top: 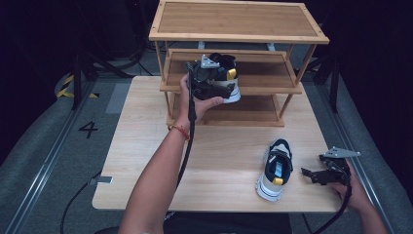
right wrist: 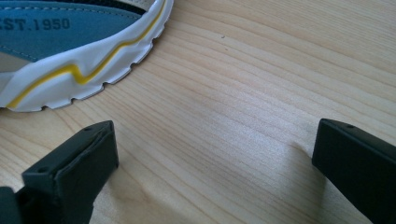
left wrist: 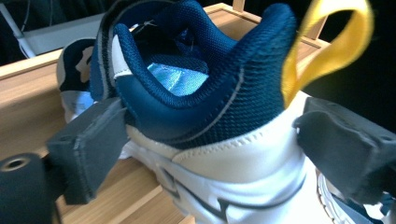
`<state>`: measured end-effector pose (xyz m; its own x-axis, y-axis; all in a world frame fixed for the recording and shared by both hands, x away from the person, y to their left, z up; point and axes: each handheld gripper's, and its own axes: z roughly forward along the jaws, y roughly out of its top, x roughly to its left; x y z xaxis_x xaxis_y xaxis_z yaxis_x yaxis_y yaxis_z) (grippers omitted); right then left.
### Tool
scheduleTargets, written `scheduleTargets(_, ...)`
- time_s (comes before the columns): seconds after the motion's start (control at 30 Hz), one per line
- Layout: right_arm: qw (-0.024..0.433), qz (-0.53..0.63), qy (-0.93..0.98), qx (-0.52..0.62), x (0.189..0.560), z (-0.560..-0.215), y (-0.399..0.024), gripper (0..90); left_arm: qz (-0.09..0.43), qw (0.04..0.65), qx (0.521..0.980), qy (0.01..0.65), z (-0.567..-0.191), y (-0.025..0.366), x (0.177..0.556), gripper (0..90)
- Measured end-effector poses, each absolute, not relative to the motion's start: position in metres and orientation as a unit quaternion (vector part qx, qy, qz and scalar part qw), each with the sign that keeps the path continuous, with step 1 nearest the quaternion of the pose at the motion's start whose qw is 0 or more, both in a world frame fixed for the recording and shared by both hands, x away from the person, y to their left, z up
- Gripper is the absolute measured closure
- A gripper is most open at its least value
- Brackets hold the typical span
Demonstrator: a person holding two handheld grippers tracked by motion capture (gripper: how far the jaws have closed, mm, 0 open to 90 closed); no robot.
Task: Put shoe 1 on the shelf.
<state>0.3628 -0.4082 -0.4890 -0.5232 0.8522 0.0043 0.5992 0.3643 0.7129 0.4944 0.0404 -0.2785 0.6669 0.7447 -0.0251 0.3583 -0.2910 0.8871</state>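
Two sneakers: the left gripper [left wrist: 205, 154] fingers clamp one sneaker's heel [left wrist: 243, 163] on the rack's middle shelf [top: 263, 68], upper centre; the right gripper [right wrist: 215, 172] fingers sit apart beside the other sneaker [top: 275, 168], lower right on the bench [top: 146, 161].

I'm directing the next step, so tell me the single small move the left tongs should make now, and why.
Probably open the left tongs and back off. Their jaws sit on either side of the heel of the navy and white sneaker with the yellow pull loop, which already appears to rest on the middle shelf of the wooden shoe rack. The matching sneaker waits on the wooden table.
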Motion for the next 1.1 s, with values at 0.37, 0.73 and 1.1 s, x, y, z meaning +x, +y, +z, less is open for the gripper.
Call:
scheduleTargets(0.37,0.185,0.339,0.806,0.449,0.363,-0.489,-0.408,0.5,0.198,0.463,0.783,0.366,-0.278,0.035,0.526,7.9)
scheduleTargets(0.73,0.184,0.339,0.806,0.448,0.364,-0.489,-0.408,0.5,0.217,0.468,0.769,0.378,-0.287,0.036,0.55,9.2)
scheduleTargets(1.1,0.185,0.339,0.806,0.449,0.364,-0.489,-0.408,0.5,0.211,0.496,0.751,0.381,-0.282,0.056,0.524,16.1)
